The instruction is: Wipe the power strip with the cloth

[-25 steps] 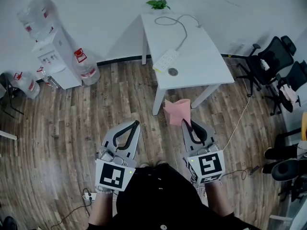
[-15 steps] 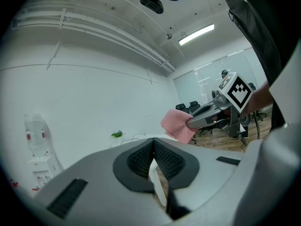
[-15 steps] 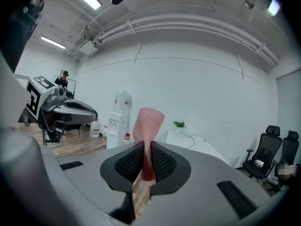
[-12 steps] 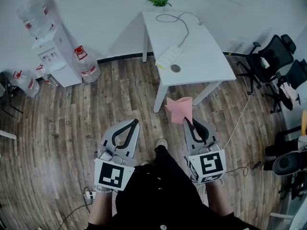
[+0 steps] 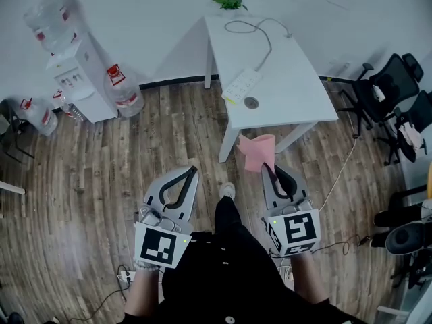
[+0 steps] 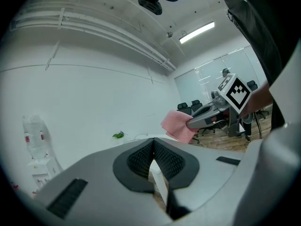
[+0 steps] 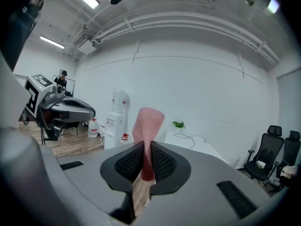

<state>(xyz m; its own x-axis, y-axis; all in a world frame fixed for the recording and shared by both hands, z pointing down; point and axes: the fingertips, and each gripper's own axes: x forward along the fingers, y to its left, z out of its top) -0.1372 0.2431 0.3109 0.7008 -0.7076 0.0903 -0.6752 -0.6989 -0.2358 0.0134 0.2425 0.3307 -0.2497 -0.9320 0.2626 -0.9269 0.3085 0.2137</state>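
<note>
A white power strip lies on the near left part of a white table, its cord looping toward the wall. My right gripper is shut on a pink cloth, which stands up from its jaws just short of the table's near edge. In the right gripper view the cloth rises between the closed pads. My left gripper is shut with nothing in it, held over the wooden floor to the left of the table. The left gripper view shows its pads pressed together.
A small round object sits on the table next to the strip. A green plant stands at the table's far end. A water dispenser and bottles stand at the left wall. Office chairs are at the right. Cables trail on the floor.
The table and power strip have drifted slightly nearer and to the right in the head view as the person steps forward. Both grippers keep their pose, the cloth still held.
</note>
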